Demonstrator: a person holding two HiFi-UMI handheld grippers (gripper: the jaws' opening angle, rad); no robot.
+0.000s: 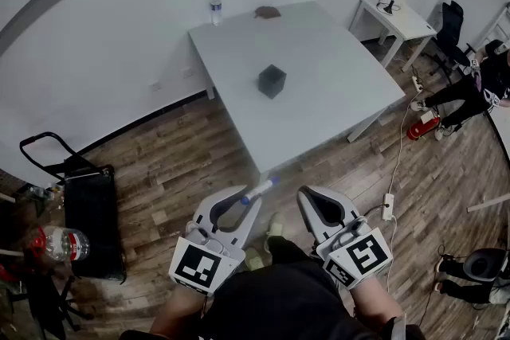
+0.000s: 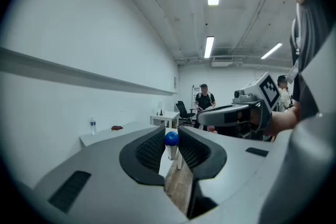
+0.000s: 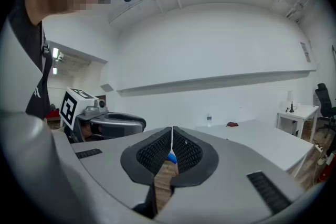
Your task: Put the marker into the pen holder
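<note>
We find the left gripper (image 2: pixel 169 142) clamped on the marker (image 2: pixel 171 138), blue cap forward, well short of the counter (image 1: pixel 343 84). The right gripper (image 3: pixel 171 140) is closed on nothing. The pen holder (image 1: pixel 272 80) stands mid-counter, apparently open-topped. We advise carrying the marker directly above it, turning it vertical, then releasing.

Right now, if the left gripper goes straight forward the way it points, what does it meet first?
Probably the near edge of the white table, touched first by the marker that the left gripper holds out ahead. The pen holder stands farther back. Depth is unclear.
</note>
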